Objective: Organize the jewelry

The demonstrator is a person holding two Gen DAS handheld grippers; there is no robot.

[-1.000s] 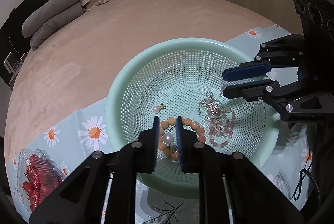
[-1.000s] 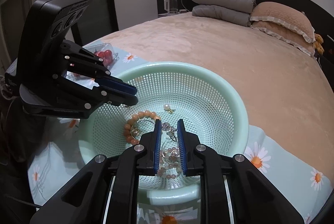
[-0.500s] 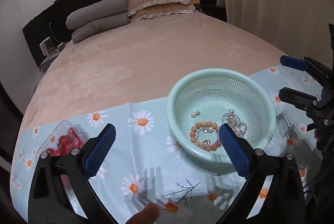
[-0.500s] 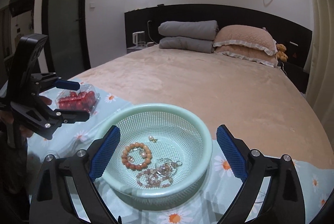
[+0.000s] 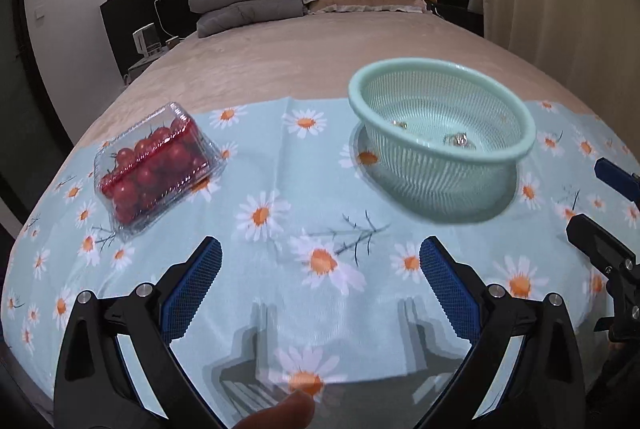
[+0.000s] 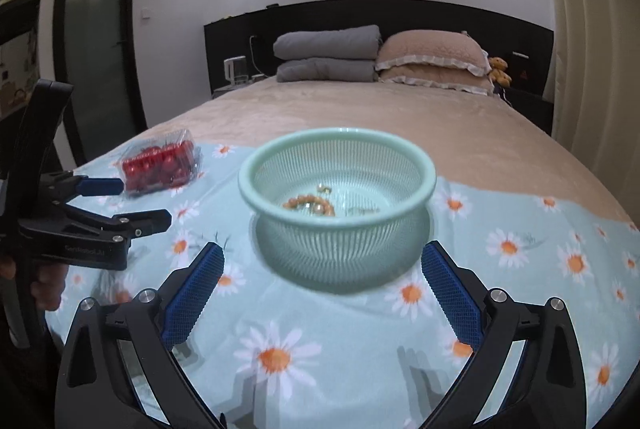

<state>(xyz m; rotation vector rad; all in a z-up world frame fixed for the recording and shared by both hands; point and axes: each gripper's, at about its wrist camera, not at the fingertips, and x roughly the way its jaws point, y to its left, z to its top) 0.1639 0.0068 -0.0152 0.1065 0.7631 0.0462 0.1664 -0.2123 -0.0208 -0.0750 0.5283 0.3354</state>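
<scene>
A mint-green mesh basket (image 5: 432,150) (image 6: 336,223) stands on a daisy-print cloth on the bed. Inside it lie an orange bead bracelet (image 6: 308,203), a small pearl piece (image 6: 324,189) and a silvery piece (image 5: 458,140). My left gripper (image 5: 320,249) hangs wide open over the cloth, well short and left of the basket, with nothing between its fingers. My right gripper (image 6: 323,249) sits just in front of the basket; its jaws are opening and hold nothing. Each gripper shows in the other's view: right gripper (image 5: 586,195), left gripper (image 6: 144,201).
A clear plastic box of cherry tomatoes (image 5: 156,165) (image 6: 160,161) lies on the cloth (image 5: 280,189) left of the basket. Grey and beige pillows (image 6: 332,55) sit at the headboard. A thumb (image 5: 280,413) and a hand (image 6: 44,285) show at the frame edges.
Both grippers have pulled back out of the basket toward the bed's near edge and gone from nearly shut to wide open. The jewelry stayed in the basket.
</scene>
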